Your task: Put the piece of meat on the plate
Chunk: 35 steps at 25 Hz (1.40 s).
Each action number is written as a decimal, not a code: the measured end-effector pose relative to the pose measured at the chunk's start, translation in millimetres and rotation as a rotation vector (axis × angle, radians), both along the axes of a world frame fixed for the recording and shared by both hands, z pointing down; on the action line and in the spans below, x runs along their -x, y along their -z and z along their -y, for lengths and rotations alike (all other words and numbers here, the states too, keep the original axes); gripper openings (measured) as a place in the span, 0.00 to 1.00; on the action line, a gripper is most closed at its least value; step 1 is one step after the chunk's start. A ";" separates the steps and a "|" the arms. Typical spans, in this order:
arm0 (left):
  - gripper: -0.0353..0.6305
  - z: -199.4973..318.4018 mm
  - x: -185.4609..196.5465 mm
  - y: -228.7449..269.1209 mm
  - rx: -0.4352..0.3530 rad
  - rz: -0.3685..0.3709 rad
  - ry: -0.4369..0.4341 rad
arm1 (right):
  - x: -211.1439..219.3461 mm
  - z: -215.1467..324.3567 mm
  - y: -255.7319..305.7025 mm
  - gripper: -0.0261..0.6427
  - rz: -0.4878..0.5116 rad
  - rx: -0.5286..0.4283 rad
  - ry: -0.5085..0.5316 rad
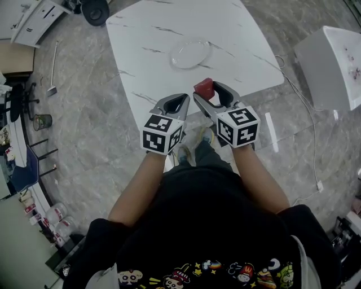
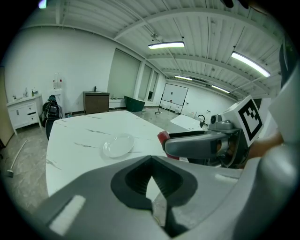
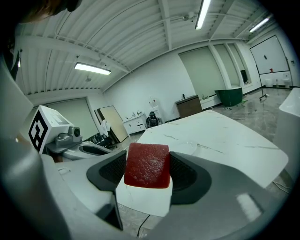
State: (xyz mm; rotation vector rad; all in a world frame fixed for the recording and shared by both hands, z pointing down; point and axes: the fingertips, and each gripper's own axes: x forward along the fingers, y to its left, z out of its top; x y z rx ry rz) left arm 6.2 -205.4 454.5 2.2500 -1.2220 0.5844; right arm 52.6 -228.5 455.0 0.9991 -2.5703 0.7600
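A red, square-cut piece of meat (image 1: 203,87) is clamped between the jaws of my right gripper (image 1: 205,92), which is shut on it just above the near edge of the white marble table (image 1: 152,68). In the right gripper view the meat (image 3: 146,165) fills the gap between the dark pads. A clear glass plate (image 1: 190,53) lies farther in on the table, beyond both grippers; it also shows in the left gripper view (image 2: 118,145). My left gripper (image 1: 179,98) hovers beside the right one, shut with nothing in it.
A second white table (image 1: 333,62) stands to the right, with a cable (image 1: 307,130) trailing over the marble floor. White cabinets (image 1: 34,20) and a wheeled object (image 1: 95,10) sit at the far left. Cluttered shelves (image 1: 17,147) line the left side.
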 end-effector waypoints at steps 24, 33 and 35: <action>0.05 7.2 6.2 -16.2 0.006 -0.019 0.055 | 3.3 17.0 -14.8 0.51 -0.037 -0.002 0.056; 0.05 25.8 25.2 -27.3 0.019 -0.061 0.037 | 19.3 35.0 -27.8 0.51 -0.103 0.017 0.040; 0.05 31.1 30.4 -31.5 0.027 -0.071 0.028 | 24.3 43.0 -33.2 0.51 -0.118 0.024 0.030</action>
